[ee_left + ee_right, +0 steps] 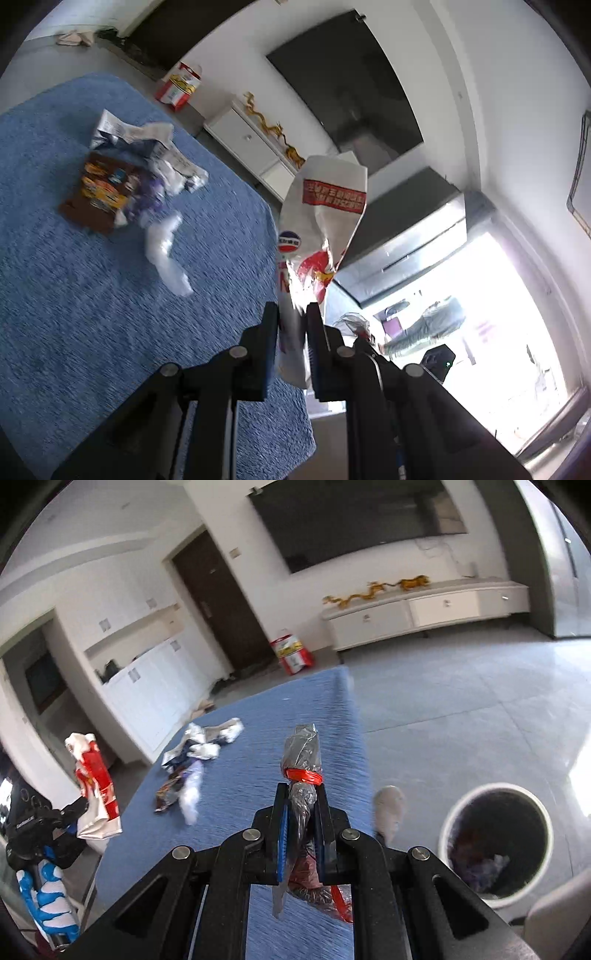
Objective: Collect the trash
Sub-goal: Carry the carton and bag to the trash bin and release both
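Observation:
My left gripper is shut on a crumpled white and red paper bag, held up beyond the table's edge; it also shows in the right wrist view. My right gripper is shut on a clear plastic wrapper with a red band, above the blue tablecloth. A pile of wrappers and crumpled paper lies on the cloth; it also shows in the right wrist view. A white round trash bin with trash inside stands on the floor to the right of the table.
A white low cabinet with gold figurines stands under a wall TV. A red and white bag sits on the floor by a dark door. A pale chair edge shows at lower right.

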`<state>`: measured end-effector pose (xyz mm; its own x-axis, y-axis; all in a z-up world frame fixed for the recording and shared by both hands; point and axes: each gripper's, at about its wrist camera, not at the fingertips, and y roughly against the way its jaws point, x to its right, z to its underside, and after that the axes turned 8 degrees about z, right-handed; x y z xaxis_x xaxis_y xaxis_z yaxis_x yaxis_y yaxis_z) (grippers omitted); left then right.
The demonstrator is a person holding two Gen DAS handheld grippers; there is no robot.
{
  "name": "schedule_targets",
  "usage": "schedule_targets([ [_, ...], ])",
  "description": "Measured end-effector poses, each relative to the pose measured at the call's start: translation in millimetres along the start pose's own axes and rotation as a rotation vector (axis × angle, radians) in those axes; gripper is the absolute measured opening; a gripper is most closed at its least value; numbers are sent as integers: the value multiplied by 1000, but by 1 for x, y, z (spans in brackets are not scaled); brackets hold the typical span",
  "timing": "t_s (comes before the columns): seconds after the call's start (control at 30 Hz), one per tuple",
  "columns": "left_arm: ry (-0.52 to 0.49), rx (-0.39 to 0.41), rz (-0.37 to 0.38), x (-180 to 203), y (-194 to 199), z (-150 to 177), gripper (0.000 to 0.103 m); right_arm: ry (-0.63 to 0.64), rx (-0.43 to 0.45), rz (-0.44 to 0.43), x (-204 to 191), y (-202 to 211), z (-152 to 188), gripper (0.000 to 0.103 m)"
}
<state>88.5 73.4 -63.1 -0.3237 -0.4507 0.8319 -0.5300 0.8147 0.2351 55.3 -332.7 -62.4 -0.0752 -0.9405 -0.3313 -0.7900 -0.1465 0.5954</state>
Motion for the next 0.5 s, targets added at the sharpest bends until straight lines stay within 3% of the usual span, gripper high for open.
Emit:
schedule_targets([
  [0.27,-66,-134,17,35,-49,18,14,-76,15,94,58,14,20,12],
  [0.5,-133,-315,9,63,-138,39,14,-170,-7,181,119,6,38,12],
])
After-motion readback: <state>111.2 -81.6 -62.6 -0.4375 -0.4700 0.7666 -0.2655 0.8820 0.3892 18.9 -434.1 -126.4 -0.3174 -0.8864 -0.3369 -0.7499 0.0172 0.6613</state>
